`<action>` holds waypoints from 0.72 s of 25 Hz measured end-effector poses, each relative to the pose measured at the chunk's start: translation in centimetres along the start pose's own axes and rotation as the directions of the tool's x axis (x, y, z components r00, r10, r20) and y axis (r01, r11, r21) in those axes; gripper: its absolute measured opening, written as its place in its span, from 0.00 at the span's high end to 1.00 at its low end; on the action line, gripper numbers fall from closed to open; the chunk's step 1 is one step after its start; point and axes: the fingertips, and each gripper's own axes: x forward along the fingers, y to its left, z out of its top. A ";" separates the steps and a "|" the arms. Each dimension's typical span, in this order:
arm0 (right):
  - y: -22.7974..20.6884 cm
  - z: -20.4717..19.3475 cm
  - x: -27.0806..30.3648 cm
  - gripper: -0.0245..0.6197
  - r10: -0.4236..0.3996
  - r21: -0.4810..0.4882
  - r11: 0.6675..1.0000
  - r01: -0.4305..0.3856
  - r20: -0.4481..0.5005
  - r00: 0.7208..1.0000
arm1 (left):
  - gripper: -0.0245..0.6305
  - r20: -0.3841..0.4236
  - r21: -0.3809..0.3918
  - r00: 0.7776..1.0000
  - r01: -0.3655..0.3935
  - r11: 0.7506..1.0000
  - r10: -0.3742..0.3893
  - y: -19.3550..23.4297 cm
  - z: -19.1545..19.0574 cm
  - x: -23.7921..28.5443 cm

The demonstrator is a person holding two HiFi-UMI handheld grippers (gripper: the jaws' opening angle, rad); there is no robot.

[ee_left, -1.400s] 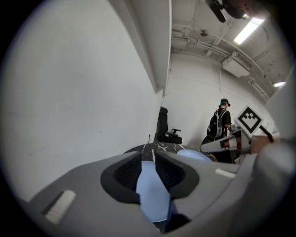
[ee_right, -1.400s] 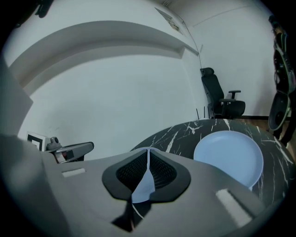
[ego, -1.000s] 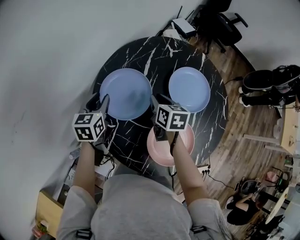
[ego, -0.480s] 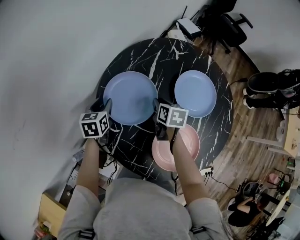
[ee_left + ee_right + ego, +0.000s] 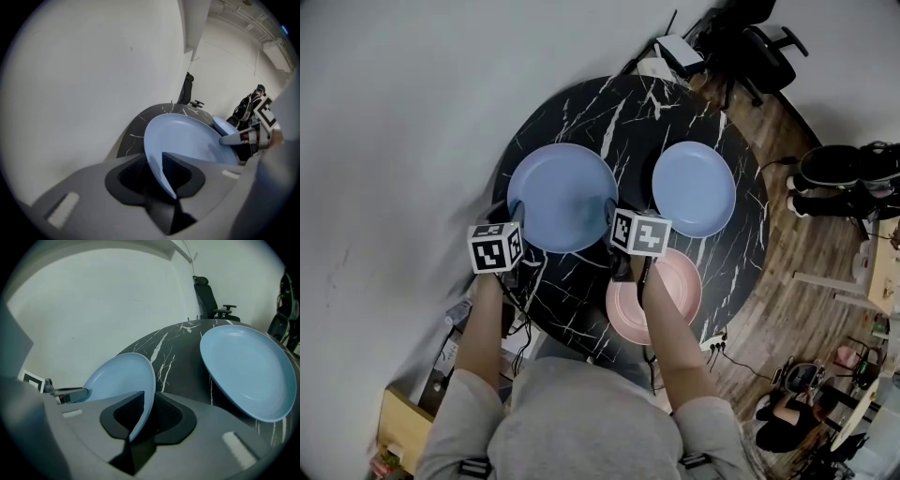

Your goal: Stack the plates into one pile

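A large blue plate (image 5: 562,197) lies on the round black marble table (image 5: 628,117), with a smaller blue plate (image 5: 694,187) to its right and a pink plate (image 5: 670,281) nearer me. My left gripper (image 5: 514,214) is at the large plate's left rim. In the left gripper view the rim of the large plate (image 5: 187,140) sits between the closing jaws of that gripper (image 5: 159,176), with a gap at one pad. My right gripper (image 5: 609,211) is at the plate's right rim. There the rim of the large plate (image 5: 119,378) is pinched between the pads of that gripper (image 5: 143,413).
A black office chair (image 5: 750,47) and a white device (image 5: 675,52) stand past the table's far edge. A wall runs along the left. Wooden floor lies to the right, where a seated person (image 5: 787,412) is. The small blue plate (image 5: 248,371) lies close beside the right gripper.
Both grippers have closed in a little on the large blue plate's rim from either side. The plates have stayed in place on the table.
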 end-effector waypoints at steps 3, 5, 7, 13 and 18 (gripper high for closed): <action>-0.3 -0.2 -0.1 0.90 -0.016 0.004 1.000 0.016 -0.005 1.000 | 0.78 -0.007 0.000 0.999 -0.032 0.999 0.032 0.4 -0.3 -0.1; -0.3 -0.3 -0.4 0.90 -0.013 0.027 1.000 0.013 -0.003 1.000 | 0.78 -0.015 -0.010 0.999 -0.034 0.999 0.034 0.4 -0.5 -0.3; 0.0 0.0 -1.0 0.91 -0.015 0.036 0.999 0.014 0.009 1.000 | 0.79 -0.006 -0.019 0.999 -0.040 0.999 0.040 0.3 -0.2 -0.9; 0.5 1.1 -3.8 0.91 -0.025 0.022 0.999 0.024 0.061 0.998 | 0.79 0.039 0.016 0.999 -0.039 0.999 0.038 -1.0 1.7 -3.4; 0.0 1.6 -7.3 0.91 -0.024 0.039 0.999 0.020 0.110 0.994 | 0.79 0.074 0.033 0.997 -0.004 0.999 0.002 -3.3 3.2 -5.5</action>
